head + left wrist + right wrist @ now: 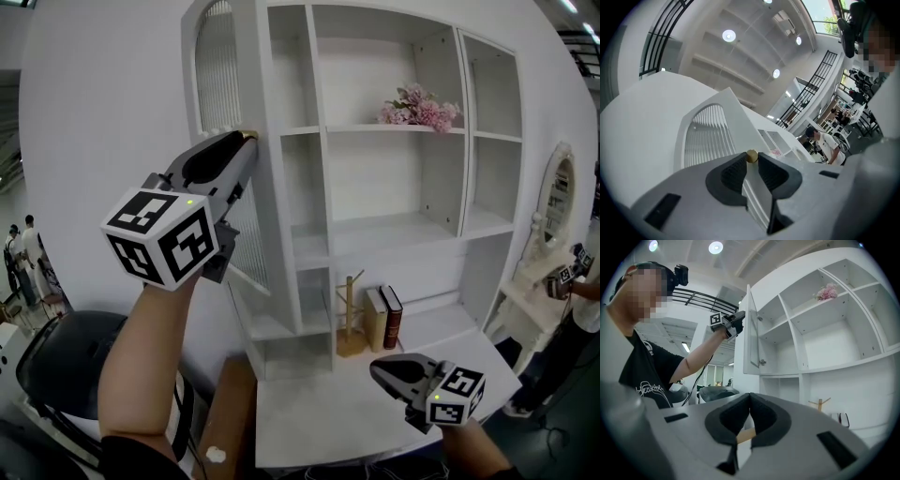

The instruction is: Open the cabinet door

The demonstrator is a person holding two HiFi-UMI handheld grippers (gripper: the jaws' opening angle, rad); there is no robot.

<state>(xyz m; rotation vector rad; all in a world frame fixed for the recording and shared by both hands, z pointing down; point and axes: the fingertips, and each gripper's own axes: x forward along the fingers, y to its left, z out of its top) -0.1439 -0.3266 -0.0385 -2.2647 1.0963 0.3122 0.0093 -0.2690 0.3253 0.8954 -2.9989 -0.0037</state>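
Left gripper [751, 161]: the fingers [733, 171] are clenched on the small round gold knob [751, 156], which sits right at their tips. The knob belongs to the white arch-topped cabinet door with a ribbed panel [710, 136], and that door's upright stile runs between the two pads. From the head view, the left gripper [246, 139] points up and away from the person, meeting the door [214, 66] at about the middle of its height.

The door's long axis is vertical. It stands swung out from the left end of the tall white open-shelved cabinet [317, 187], above the left end of the white desk [328, 412] that carries the cabinet. The leftmost column of shelves is already uncovered.

Judged from this, any further opening is an arc about an upright hinge line, so the knob must be led sideways, away from the shelves.

Right gripper [749, 401]: fingers closed on nothing, held low near the desk's front edge and well apart from the door [752, 331]. The left hand is the nearer one.
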